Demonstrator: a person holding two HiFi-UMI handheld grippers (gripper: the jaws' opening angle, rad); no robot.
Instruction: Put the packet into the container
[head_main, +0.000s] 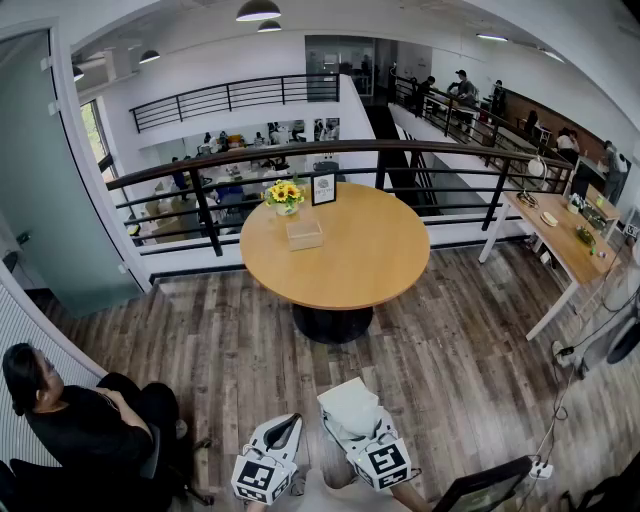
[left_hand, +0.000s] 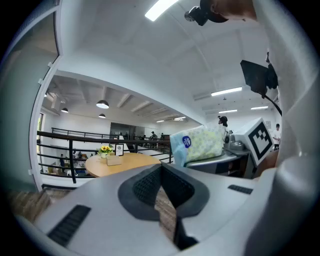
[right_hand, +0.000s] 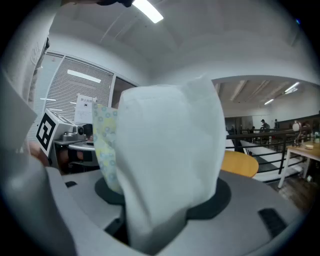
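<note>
The packet (head_main: 350, 405), a soft white tissue pack with a yellow-green printed side, is held at the bottom of the head view with my right gripper (head_main: 354, 412) shut on it. It fills the right gripper view, where the packet (right_hand: 165, 160) stands between the jaws of my right gripper (right_hand: 162, 205). The left gripper view shows the packet (left_hand: 200, 142) to the right. My left gripper (head_main: 288, 425) hangs beside it, shut and empty (left_hand: 160, 175). The container (head_main: 304, 233), a small wooden box, sits far ahead on the round wooden table (head_main: 350, 265).
Yellow flowers (head_main: 285, 193) and a framed card (head_main: 323, 188) stand behind the container. A black railing (head_main: 330, 150) runs behind the table. A seated person (head_main: 80, 420) is at the lower left, a long desk (head_main: 565, 240) at the right. Wooden floor lies between me and the table.
</note>
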